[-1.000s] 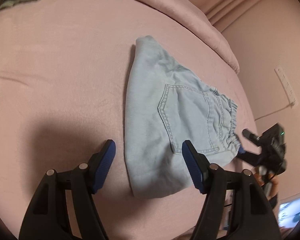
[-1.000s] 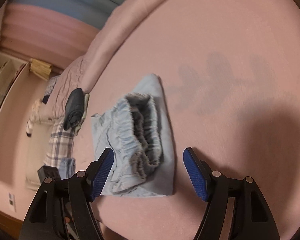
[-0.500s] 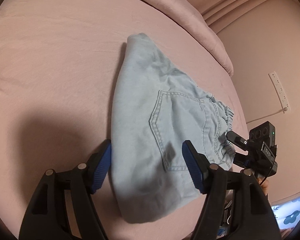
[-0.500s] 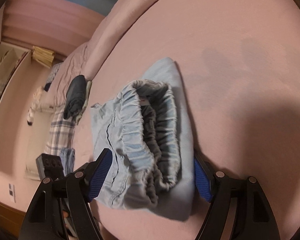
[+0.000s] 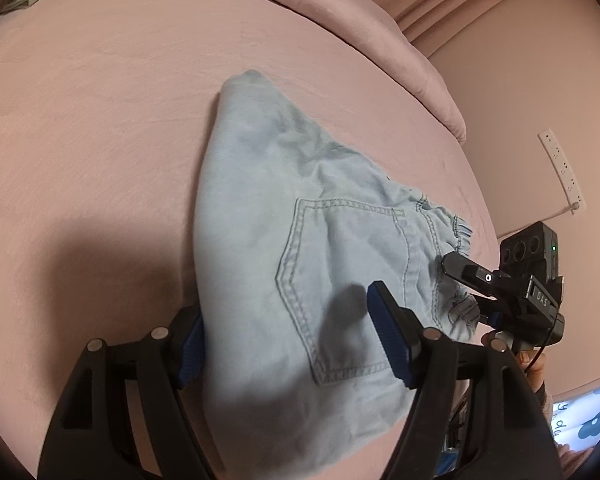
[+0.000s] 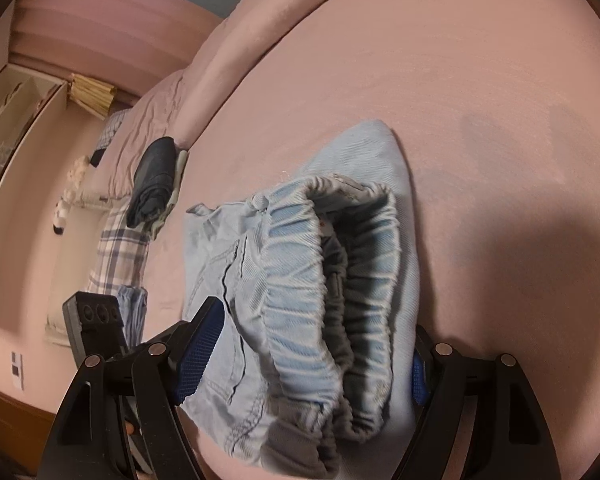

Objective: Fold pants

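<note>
Soft stuff everywhere, basically

Pants were pale matt denim, bedspread looked fuzzy pink cloth, gripper pads ribbed blue rubber.

Two black handheld tongs — angular framed fingers studded with silver screws, ribbed blue pads inside — the right tongs carrying a boxy three-lens camera unit with a green light and a thin black cable.
</note>
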Motion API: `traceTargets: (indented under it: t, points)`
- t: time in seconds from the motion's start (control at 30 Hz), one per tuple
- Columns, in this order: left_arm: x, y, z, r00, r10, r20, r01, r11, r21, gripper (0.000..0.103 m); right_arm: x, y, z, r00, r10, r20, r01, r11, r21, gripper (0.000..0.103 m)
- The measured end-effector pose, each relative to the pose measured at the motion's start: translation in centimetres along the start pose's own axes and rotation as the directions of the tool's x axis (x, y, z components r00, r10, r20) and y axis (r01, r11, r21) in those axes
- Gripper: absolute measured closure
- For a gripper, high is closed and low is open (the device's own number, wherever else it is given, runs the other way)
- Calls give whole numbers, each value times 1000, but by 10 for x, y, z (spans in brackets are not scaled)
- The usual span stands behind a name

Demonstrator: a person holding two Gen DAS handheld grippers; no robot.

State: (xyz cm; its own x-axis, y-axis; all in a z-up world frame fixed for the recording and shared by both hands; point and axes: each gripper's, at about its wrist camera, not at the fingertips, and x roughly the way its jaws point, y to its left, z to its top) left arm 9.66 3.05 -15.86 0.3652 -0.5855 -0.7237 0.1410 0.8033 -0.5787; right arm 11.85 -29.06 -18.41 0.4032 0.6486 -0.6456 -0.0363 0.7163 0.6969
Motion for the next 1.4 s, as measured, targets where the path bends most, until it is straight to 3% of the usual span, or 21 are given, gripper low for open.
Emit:
traceTargets:
  t: [0.53,0.77,1.07,1.4]
  points:
    - [8,-10,6,1000,20,-6,-20,999,38,31,10,10,10,1000,-27,-2,27,998,-50,23]
    - [8,-14,4,998,55,-5,-54,998,44,34,5,14,8,997,-77,7,78,994,-77,34]
    - [10,-20,5,995,97,-4,-97,993,60,44,1,21,3,993,-118,25,120,988,-98,43]
    - [5,-25,4,991,135,26,-136,988,71,67,-5,41,-4,984,-164,71,173,975,-142,53]
